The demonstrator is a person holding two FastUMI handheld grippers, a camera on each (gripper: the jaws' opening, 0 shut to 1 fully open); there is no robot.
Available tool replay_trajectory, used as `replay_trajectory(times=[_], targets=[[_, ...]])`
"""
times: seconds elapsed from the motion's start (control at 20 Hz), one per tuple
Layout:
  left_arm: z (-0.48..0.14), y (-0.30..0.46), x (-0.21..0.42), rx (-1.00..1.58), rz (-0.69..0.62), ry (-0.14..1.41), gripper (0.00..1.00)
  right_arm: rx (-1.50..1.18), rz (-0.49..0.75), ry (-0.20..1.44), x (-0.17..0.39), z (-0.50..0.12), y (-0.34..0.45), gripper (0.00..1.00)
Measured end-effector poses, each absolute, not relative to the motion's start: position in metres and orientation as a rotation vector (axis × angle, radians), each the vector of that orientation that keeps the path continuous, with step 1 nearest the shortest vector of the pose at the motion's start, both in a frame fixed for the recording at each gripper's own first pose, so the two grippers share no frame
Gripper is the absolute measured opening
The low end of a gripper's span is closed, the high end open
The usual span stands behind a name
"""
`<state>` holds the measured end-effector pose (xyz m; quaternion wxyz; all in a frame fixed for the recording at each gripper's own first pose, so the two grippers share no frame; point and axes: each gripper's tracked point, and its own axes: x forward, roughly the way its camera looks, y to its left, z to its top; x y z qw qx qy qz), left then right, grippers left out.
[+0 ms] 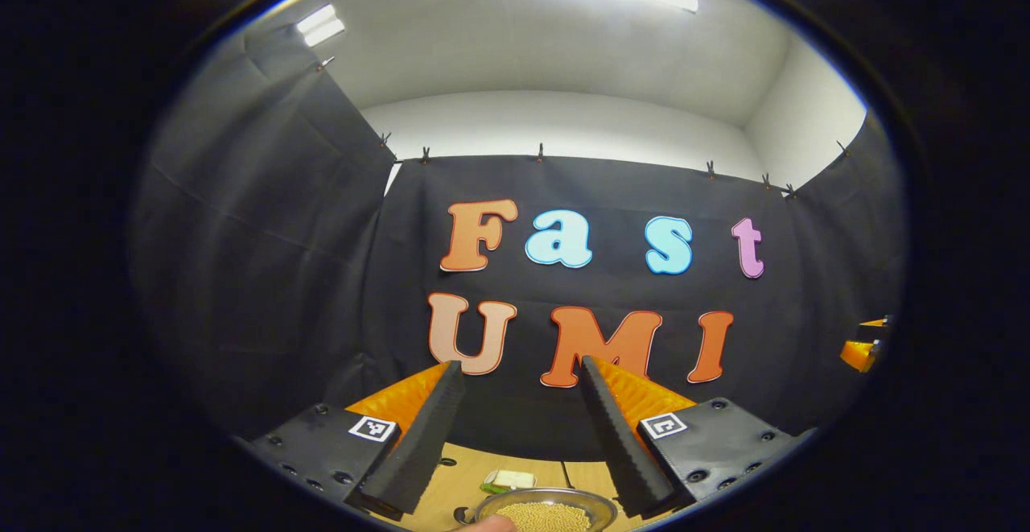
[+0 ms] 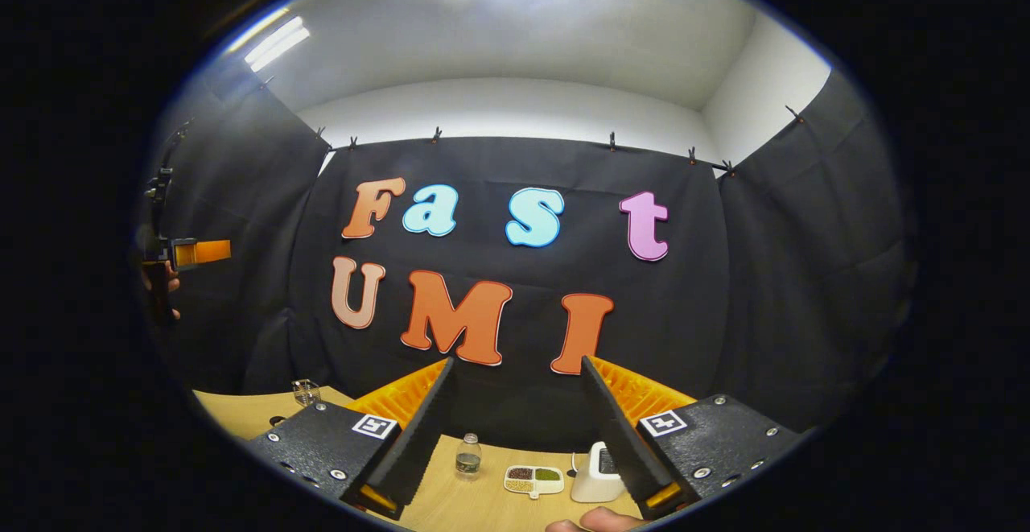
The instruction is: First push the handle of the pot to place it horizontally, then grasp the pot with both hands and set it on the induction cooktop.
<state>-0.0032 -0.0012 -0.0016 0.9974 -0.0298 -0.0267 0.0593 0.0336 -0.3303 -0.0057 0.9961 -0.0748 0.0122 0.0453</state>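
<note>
Left gripper view: left tongs [image 1: 521,364] wide open, nothing between the fingers, raised and aimed at the black booth wall [image 1: 257,234]. Fiducial marker squares sit on both finger mounts; no readable text on them. At 6 o'clock, low between the fingers, a wooden table [image 1: 463,476] carries a metal bowl [image 1: 547,506] of small tan grains, touched at its near rim by a fingertip [image 1: 487,524]. Just behind the bowl lies a small pale and green item [image 1: 508,480], too small to identify. At 3 o'clock, far off, part of the other gripper [image 1: 865,347] shows; cannot tell its opening from here. Right gripper view: at 9 o'clock the other gripper [image 2: 189,253] is held up by a hand [image 2: 157,290] against the wall. Right tongs [image 2: 517,364] also wide open, empty, raised toward the wall. On the table [image 2: 241,407], at 7 o'clock a small clear glass [image 2: 306,391]; at 6 o'clock a small clear bottle [image 2: 467,455], then a white compartment dish [image 2: 533,480] with dark, tan and green fills, then a white appliance [image 2: 595,474] partly behind the right finger. A fingertip [image 2: 595,522] at the bottom edge. No legible brand or label on any table item. Pot location: cannot tell from these frames.
</note>
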Motion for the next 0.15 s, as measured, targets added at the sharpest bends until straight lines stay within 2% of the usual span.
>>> replay_trajectory(times=[0.05, 0.15], targets=[[-0.0002, -0.0012, -0.0038, -0.056, 0.118, -0.059, 0.95, -0.149, 0.095, 0.017, 0.0337, -0.0045, -0.3298, 0.94], [0.0017, -0.002, -0.0071, -0.05, 0.116, -0.065, 0.92, -0.159, 0.099, 0.001, 0.0342, -0.0012, -0.3269, 0.97]])
